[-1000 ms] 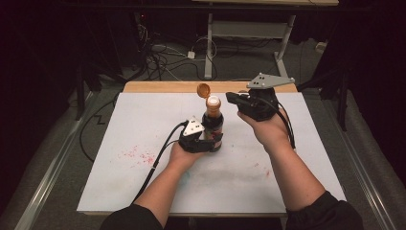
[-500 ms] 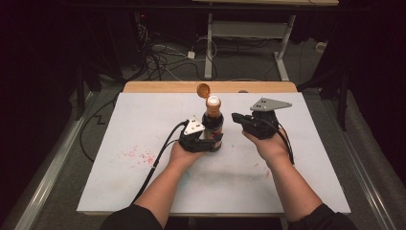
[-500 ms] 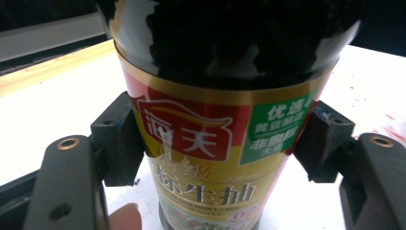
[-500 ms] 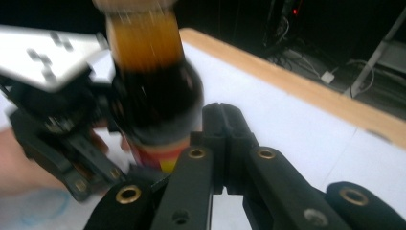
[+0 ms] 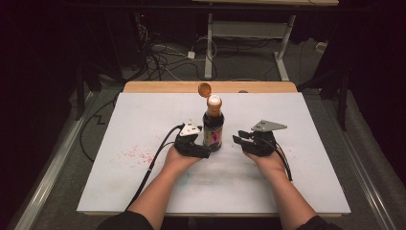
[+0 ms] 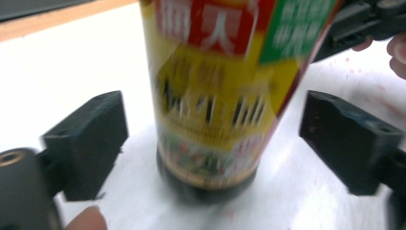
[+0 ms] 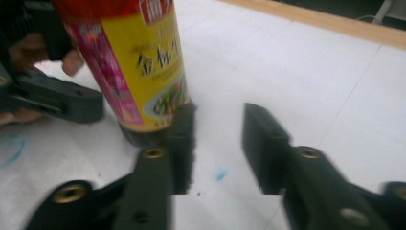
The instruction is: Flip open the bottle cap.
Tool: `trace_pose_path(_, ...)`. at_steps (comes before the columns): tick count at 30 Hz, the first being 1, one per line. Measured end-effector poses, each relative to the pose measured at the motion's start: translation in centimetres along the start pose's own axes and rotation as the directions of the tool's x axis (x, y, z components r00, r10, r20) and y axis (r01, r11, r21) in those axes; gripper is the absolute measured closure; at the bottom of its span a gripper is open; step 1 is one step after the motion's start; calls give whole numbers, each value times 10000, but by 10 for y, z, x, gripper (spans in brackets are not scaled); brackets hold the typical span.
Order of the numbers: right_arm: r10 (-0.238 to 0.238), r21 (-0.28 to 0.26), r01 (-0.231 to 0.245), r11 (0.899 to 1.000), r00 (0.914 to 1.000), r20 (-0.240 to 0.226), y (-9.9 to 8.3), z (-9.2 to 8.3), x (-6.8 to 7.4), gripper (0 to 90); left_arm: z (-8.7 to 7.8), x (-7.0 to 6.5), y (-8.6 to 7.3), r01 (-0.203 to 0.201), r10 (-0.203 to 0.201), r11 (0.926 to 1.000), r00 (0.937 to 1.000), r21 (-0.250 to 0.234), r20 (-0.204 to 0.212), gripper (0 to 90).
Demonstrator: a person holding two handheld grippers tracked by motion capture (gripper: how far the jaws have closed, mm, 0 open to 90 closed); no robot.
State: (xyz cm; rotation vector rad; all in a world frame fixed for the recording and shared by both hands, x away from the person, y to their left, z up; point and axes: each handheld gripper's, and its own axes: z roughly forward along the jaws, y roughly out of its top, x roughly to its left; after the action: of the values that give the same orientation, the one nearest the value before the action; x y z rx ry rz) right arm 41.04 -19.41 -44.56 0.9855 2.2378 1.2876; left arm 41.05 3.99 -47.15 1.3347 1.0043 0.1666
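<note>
A dark glass sauce bottle with a yellow, red and green printed label (image 5: 213, 128) is standing upright near the middle of the white board covering the table (image 5: 143, 120). Its orange flip cap (image 5: 205, 89) is hanging open, tilted back behind the pale neck.

The person's left black two-jaw gripper (image 5: 198, 150) is resting on the board just to the left of the bottle's base, with a cable trailing back along the forearm. In the left gripper view its jaws are standing spread wide, one on each side of the bottle (image 6: 215, 96), with white board showing between each jaw and the label; neither jaw is touching the glass. The picture there is blurred, so the label's print cannot be read with any certainty.

The person's right black two-jaw gripper with a grey three-cornered plate on top (image 5: 242, 139) is sitting on the board to the right of the bottle, a little apart from it, pointing toward it. In the right gripper view its jaws are standing parted with bare board between them, gripping nothing (image 7: 218, 127); the bottle (image 7: 139, 72) is rising just beyond the left-hand jaw, outside the gap, and the left gripper's jaw is showing beside it.

Faint red speckles (image 5: 136, 153) are marking the board to the left of the left hand.
</note>
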Motion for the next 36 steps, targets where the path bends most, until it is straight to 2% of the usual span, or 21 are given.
trace_pose_path(4,-15,-213,12,9998,9999,-137,-13,-2,1,375,-13,6,-2,-3,9,9997,9997,252,-239,0)
trace_pose_path(6,-68,-346,65,9994,9999,-78,-17,-5,3,262,-20,9,-3,-81,92,9994,9995,350,-313,0)
trace_pose_path(11,-14,-522,17,9986,10000,60,-24,-15,5,20,-43,19,-3,-8,17,9998,9986,182,-531,0)
trace_pose_path(13,13,-465,-3,9989,9998,207,-27,-19,6,4,-52,23,-3,7,4,9999,9980,171,-627,0)
trace_pose_path(23,150,-860,-106,9962,9986,499,-49,-43,6,4,-103,40,-7,140,-140,9999,9945,-3,-1042,0)
trace_pose_path(25,248,-941,-193,9954,9980,576,-52,-47,5,4,-113,41,-6,19,-36,9999,9940,-149,-1096,0)
trace_pose_path(30,173,-1083,-99,9941,9976,678,-64,-56,3,4,-141,45,-6,21,-88,9985,9926,-551,-1213,0)
trace_pose_path(36,121,-1175,-27,9931,9968,794,-73,-68,4,4,-170,53,-7,-49,-101,9956,9874,-938,-1581,0)
